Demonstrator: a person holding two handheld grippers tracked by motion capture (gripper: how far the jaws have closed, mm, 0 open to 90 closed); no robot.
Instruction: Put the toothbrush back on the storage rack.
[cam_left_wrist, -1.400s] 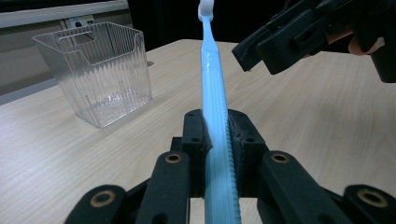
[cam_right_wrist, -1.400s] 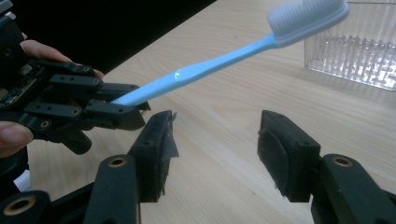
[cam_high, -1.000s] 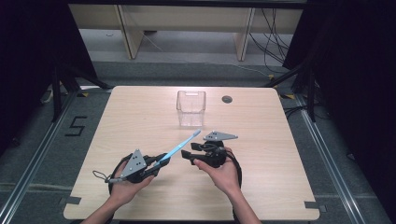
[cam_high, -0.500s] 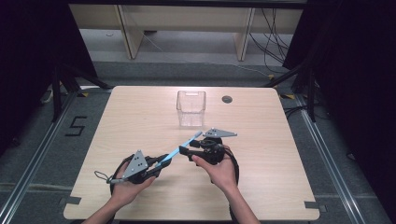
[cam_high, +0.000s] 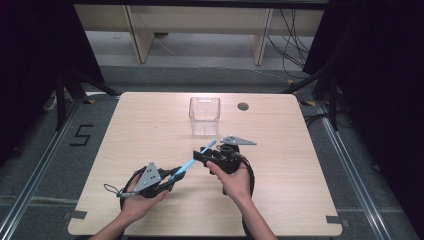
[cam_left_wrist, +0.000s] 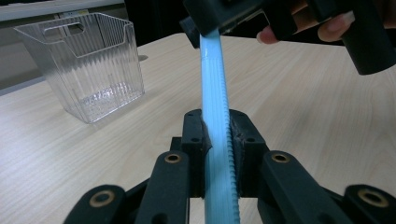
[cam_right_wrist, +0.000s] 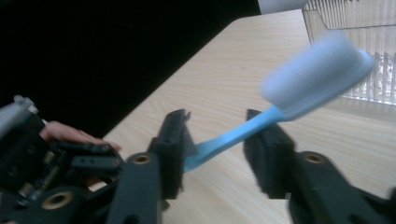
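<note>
Light blue plastic toothbrush (cam_high: 194, 159) hangs above the pale wooden surface (cam_high: 300, 165), long axis running from left claw (cam_left_wrist: 215, 140), clamped on its handle, up to right claw (cam_right_wrist: 217, 154). Right claw stands wide, jaws either side of the neck, bristle head beyond. Clear ribbed plastic bin (cam_high: 204, 116) sits just past it.

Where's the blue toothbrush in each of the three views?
High view: toothbrush at centre, slanting between the left gripper and right gripper.
Left gripper view: handle runs up the middle, clamped between the jaws.
Right gripper view: crosses the centre between open jaws, bristle head upper right.
Shared landmark: clear plastic bin.
</note>
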